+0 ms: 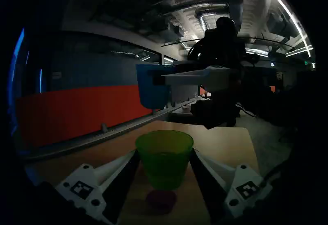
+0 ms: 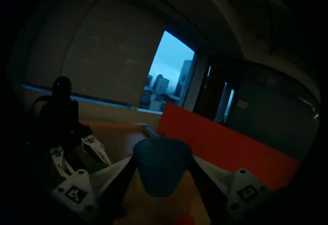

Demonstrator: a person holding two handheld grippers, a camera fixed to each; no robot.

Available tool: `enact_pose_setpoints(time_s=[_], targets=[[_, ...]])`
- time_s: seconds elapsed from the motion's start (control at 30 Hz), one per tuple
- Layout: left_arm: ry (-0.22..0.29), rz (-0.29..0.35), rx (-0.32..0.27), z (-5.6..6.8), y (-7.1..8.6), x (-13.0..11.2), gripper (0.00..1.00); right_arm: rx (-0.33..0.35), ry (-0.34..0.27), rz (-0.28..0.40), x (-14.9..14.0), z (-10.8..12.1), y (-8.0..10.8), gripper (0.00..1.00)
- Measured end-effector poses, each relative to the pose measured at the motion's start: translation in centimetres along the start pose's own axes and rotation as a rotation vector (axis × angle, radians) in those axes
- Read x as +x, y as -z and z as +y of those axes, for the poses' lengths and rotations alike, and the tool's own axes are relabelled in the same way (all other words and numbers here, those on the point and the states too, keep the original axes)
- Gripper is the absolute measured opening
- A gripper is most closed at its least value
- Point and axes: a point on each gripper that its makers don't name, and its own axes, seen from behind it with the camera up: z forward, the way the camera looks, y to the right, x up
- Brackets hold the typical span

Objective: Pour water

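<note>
A translucent green cup (image 1: pixel 164 159) stands upright between my left gripper's (image 1: pixel 164 153) fingers, which press on both its sides just above the wooden table (image 1: pixel 221 143). Farther off, my right gripper (image 1: pixel 164 77) holds a blue cup (image 1: pixel 152 86) raised above table height. In the right gripper view the blue cup (image 2: pixel 162 165) sits between the right gripper's (image 2: pixel 162 159) white fingers, gripped on both sides. The left gripper (image 2: pixel 76 149) is low on the left there, under a dark hand. I cannot tell whether either cup holds water.
The room is dim. A small purple round thing (image 1: pixel 161 200) lies on the table under the green cup. A red wall panel (image 1: pixel 82 110) runs along the left. A window (image 2: pixel 168 77) faces buildings. A small red thing (image 2: pixel 184 220) lies at the bottom edge.
</note>
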Motion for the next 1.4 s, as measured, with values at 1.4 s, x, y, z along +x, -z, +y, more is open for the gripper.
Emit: enact_pose_setpoints(time_s=[1.4], targets=[[-0.008, -0.077, 0.045, -1.8, 1.5, -1.5, 0.84, 0.031, -0.173, -0.053, -3.0, 0.0, 2.1, 0.95]])
